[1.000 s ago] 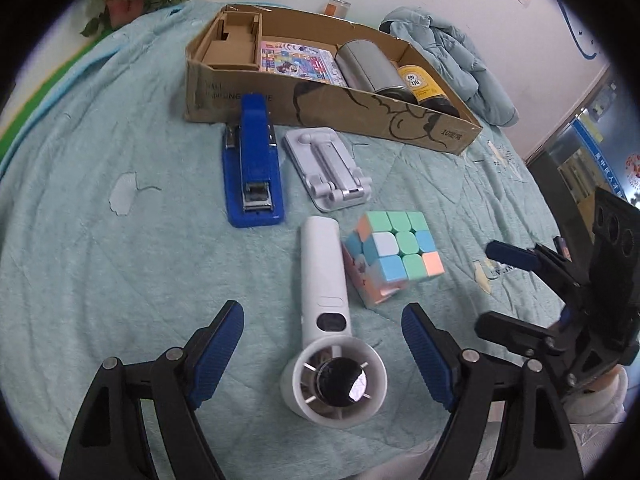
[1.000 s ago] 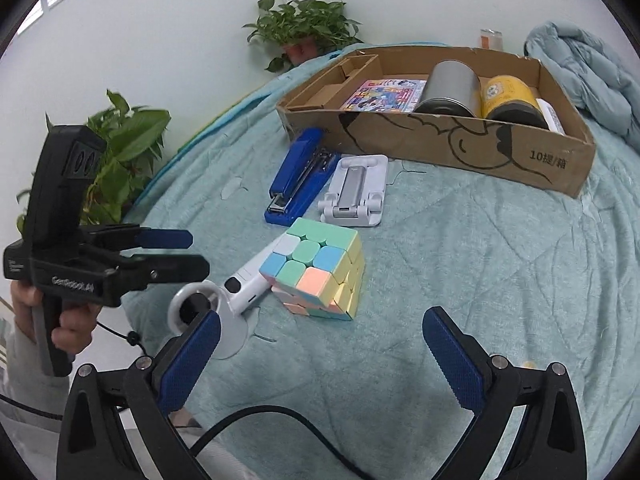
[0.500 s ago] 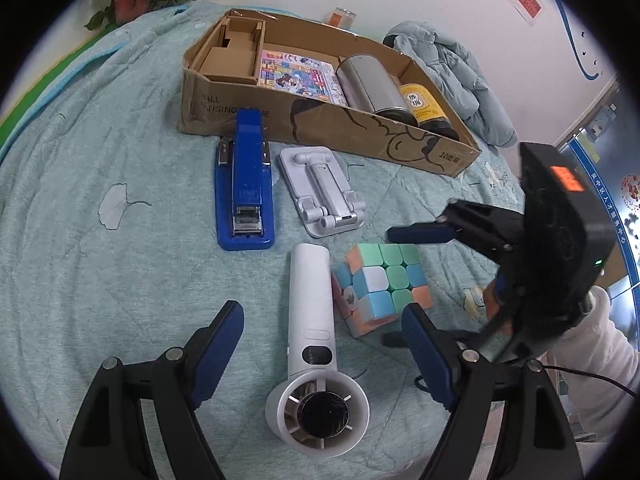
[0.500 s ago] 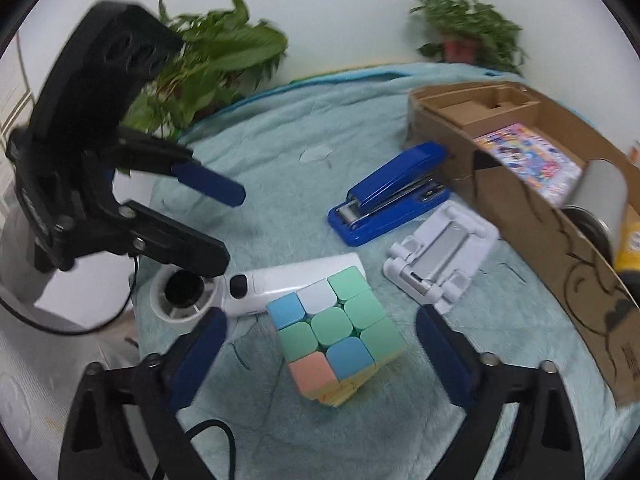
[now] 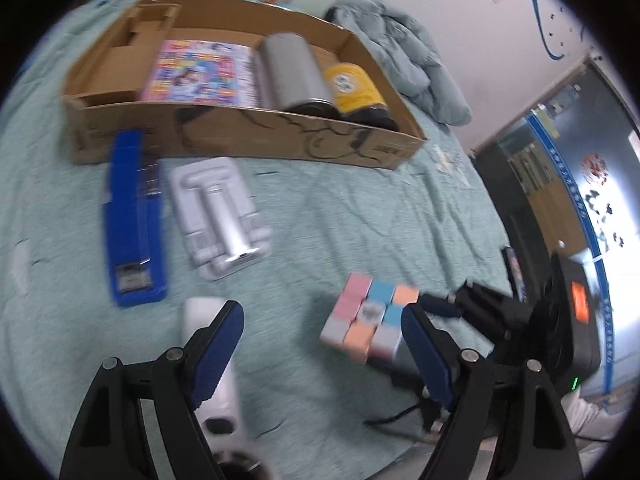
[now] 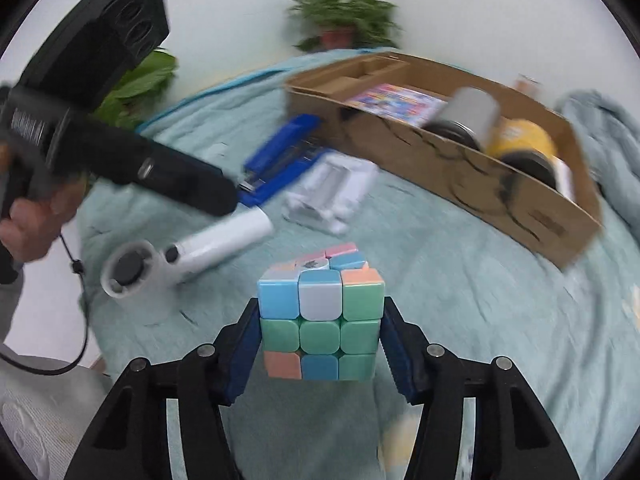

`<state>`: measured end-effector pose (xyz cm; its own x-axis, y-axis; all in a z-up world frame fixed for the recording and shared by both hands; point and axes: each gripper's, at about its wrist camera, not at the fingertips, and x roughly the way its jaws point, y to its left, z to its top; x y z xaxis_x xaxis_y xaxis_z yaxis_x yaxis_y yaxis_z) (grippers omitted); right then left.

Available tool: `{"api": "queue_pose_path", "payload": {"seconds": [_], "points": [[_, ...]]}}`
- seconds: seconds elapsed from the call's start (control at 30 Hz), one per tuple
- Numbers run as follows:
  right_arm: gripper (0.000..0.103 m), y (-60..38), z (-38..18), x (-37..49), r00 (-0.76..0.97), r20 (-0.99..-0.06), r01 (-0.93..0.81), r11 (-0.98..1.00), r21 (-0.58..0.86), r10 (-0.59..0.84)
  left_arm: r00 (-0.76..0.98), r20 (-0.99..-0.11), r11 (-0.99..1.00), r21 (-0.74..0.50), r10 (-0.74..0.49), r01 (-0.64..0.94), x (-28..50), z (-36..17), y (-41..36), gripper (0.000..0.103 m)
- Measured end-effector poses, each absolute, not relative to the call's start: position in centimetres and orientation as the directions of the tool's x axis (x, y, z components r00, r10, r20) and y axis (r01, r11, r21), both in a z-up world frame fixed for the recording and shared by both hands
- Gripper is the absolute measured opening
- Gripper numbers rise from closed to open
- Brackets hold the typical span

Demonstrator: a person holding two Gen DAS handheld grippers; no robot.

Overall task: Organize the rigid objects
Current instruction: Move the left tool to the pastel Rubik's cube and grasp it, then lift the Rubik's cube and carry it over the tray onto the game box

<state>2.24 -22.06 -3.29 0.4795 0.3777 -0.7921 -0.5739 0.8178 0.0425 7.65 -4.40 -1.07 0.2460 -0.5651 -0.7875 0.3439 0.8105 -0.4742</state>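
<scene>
I note my left gripper point(image 5: 322, 340) spread wide, empty, above the white handheld fan point(image 6: 188, 256). My right gripper point(image 6: 318, 344) is closing on the pastel puzzle cube point(image 6: 320, 320), near the cardboard box point(image 6: 460, 160).

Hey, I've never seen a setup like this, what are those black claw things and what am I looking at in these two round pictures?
No robot here: a person holds a hand-held gripper in each hand, each with a fisheye camera looking along its jaws. One picture is from the left gripper, the other from the right gripper.

On the green blanket lie a blue stapler, a white phone stand and a white handheld fan, beside a cardboard box holding a book and two cans.

The right jaws are closing around the puzzle cube; the pads seem to touch its sides. The left jaws are open and empty, just beside the fan.
</scene>
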Motion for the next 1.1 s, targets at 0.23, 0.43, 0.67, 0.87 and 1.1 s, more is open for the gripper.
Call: {"api": "queue_pose_path", "payload": {"seconds": [0.23,0.43,0.67,0.87,1.1], "points": [[0.056,-21.4,-3.1,0.5,0.491,-0.812,-0.538,0.843,0.002,0.315,0.112,-0.796,0.766,-0.518,-0.594,0.379,10.5,-2.8,-8.9,0.080],[0.058,-17.8,-4.1,3.2,0.419,-0.873,-0.625,0.776,-0.078,0.249,0.130,-0.787,0.785,-0.557,-0.603,0.272,11.3,-4.0,-6.6,0.080],[0.057,-14.0,-5.8,6.0,0.275,-0.949,-0.776,0.619,-0.123,0.156,0.207,-0.759,0.786,-0.604,-0.617,0.130,11.6,-4.5,-1.8,0.078],[0.056,-12.9,-7.2,6.0,0.249,-0.966,-0.823,0.539,-0.179,0.061,0.236,-0.744,0.777,-0.622,-0.625,0.099,11.7,-4.8,0.1,0.078],[0.054,-13.9,-8.1,6.8,0.235,-0.972,-0.753,0.633,-0.179,0.004,0.197,-0.743,0.767,-0.632,-0.640,0.111,11.3,-5.7,-0.3,0.078]]}}
